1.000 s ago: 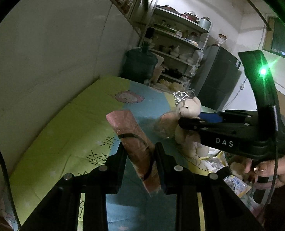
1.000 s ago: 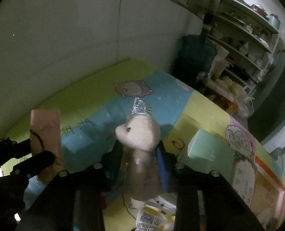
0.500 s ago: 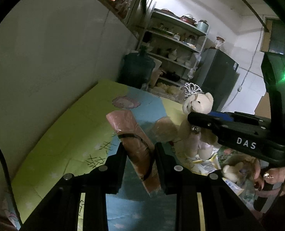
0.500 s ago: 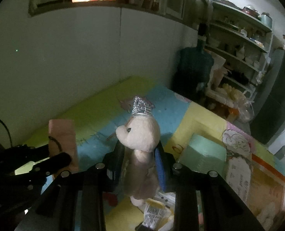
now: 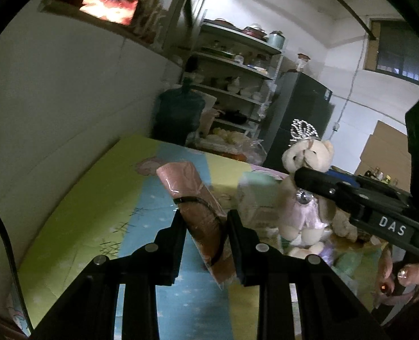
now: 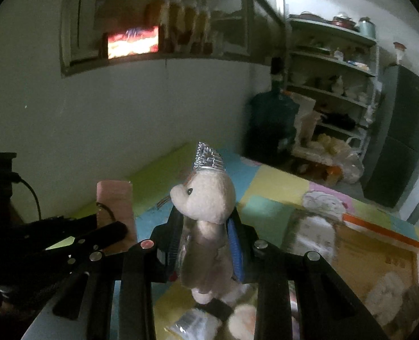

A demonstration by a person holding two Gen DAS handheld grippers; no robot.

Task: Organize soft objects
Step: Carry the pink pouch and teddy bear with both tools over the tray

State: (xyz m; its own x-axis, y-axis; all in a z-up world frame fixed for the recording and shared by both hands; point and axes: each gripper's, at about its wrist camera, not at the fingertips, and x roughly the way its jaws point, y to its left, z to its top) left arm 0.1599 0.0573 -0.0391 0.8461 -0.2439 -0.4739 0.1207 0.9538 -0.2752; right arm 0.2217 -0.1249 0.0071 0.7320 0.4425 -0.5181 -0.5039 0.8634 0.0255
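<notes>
My left gripper [image 5: 205, 221] is shut on a pink soft pack in clear wrap [image 5: 192, 195], with a black band round it, held tilted above the colourful play mat [image 5: 96, 209]. My right gripper [image 6: 206, 226] is shut on the body of a cream teddy bear [image 6: 206, 198] with a silver crown, lifted off the mat. In the left wrist view the bear [image 5: 305, 198] hangs at the right in the right gripper's black fingers [image 5: 317, 182]. The right wrist view shows the pink pack [image 6: 116, 206] at the left.
A mint-green box [image 5: 254, 187] and more plush toys and packets [image 5: 339, 229] lie on the mat. A printed box [image 6: 379, 260] sits at the right. Behind are a big water bottle [image 6: 271, 124], shelves [image 6: 331, 65], a dark fridge [image 6: 402, 141] and the wall [image 5: 68, 107] at the left.
Both grippers have risen with their loads; the bear has gone up and further from the mat, and both views now tilt higher toward the wall and shelves.
</notes>
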